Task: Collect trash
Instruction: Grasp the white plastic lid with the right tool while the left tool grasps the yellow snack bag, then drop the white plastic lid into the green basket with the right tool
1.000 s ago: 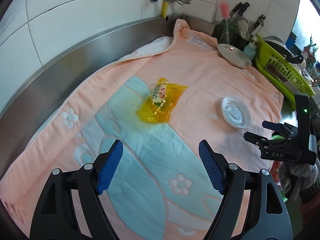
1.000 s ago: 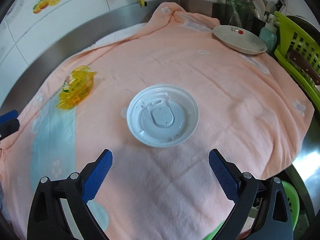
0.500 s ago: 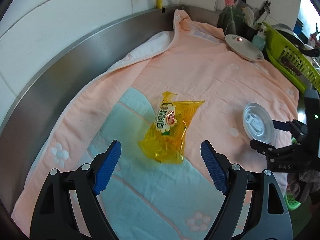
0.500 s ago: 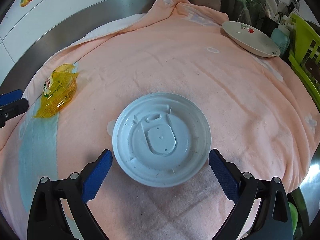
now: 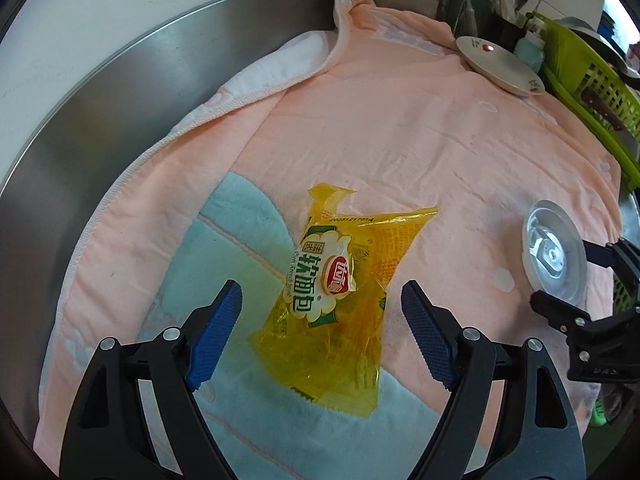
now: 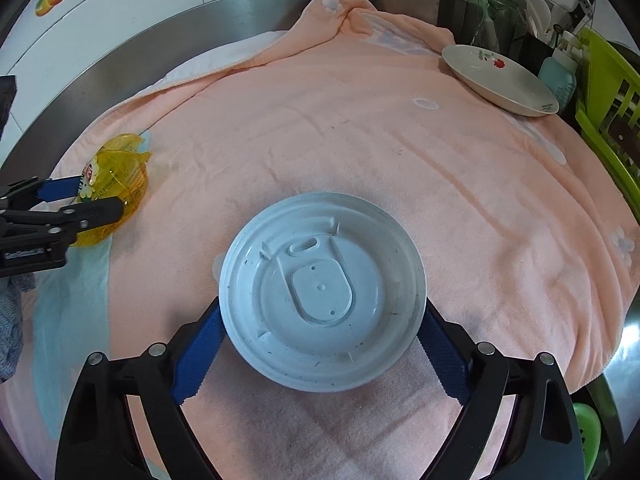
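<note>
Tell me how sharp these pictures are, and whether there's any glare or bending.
Left wrist view: sharp, wrapper print readable; steel backsplash bows from fisheye. Right wrist view: sharp on the plastic lid; glare at the right edge on bare steel.

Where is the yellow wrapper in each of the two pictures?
Left wrist view: the yellow wrapper lies in the lower middle, on the towel between the open left gripper fingers.
Right wrist view: the wrapper is at the left edge, partly behind the left gripper.
Shared landmark: the flowered plate, upper right in both.
</note>
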`<state>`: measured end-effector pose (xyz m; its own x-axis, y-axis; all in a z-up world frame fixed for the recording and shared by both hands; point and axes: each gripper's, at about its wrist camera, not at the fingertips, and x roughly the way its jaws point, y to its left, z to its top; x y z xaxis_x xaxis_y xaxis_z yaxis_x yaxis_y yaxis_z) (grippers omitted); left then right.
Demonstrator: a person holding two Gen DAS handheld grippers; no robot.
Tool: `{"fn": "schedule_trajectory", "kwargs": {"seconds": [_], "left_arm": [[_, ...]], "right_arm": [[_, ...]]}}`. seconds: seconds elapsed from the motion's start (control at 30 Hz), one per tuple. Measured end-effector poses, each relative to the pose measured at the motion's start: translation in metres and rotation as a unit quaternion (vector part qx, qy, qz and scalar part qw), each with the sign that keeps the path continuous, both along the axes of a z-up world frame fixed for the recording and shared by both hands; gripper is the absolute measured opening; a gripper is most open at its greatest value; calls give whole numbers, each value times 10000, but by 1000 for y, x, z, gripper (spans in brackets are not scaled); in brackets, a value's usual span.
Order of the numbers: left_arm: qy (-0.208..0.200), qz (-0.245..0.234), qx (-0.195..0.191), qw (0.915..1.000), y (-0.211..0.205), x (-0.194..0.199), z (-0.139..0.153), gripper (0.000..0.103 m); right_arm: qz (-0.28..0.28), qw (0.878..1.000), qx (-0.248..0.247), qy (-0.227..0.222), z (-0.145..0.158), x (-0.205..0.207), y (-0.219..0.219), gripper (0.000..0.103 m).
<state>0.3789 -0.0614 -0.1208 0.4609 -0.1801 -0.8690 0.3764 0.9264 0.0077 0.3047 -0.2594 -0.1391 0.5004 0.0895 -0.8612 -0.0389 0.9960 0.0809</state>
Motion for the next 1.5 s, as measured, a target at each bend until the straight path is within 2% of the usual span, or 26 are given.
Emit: {"fn": "schedule_trajectory", "kwargs": {"seconds": [0.13,0.2,0.27,0.47,0.8,0.93,1.1,1.2,1.37,1.5], "left_arm": [[92,8,-67,9999,-3,2,-5,56],[72,62,-117,9999,-1,0,-5,53],[32,96,-172,9998,1,-2,-3,43],[-182,57,-308,9993,6,-23,11,33],[-307,-110,-727,9968,11,-85,38,28],[-412,-281,-853,9951,6,-119,52,28],[-475,-616,-959,9923,-16,-159,64,28],[-479,-782,-1022,9905,-29,-179,68,28],[-485,-1100,-1127,9863,-57,-214,76,28],[-484,-1275,-1112,9844,-76,-237,78,28]], "right_arm": [[-4,10000,62,-73,4,-8,0,88],[-2,9999,90,-109,6,-13,1,88],[1,9998,123,-136,9,-19,1,88],[-43,9993,269,-251,19,-43,0,88],[-358,9977,386,-437,35,-114,-17,88],[-754,9955,344,-462,37,-156,-40,88],[-1334,9900,272,-373,32,-202,-79,88],[-1675,9854,67,-288,26,-229,-107,88],[-2050,9786,19,-181,16,-258,-148,88],[-2178,9759,47,-135,11,-264,-166,88]]}}
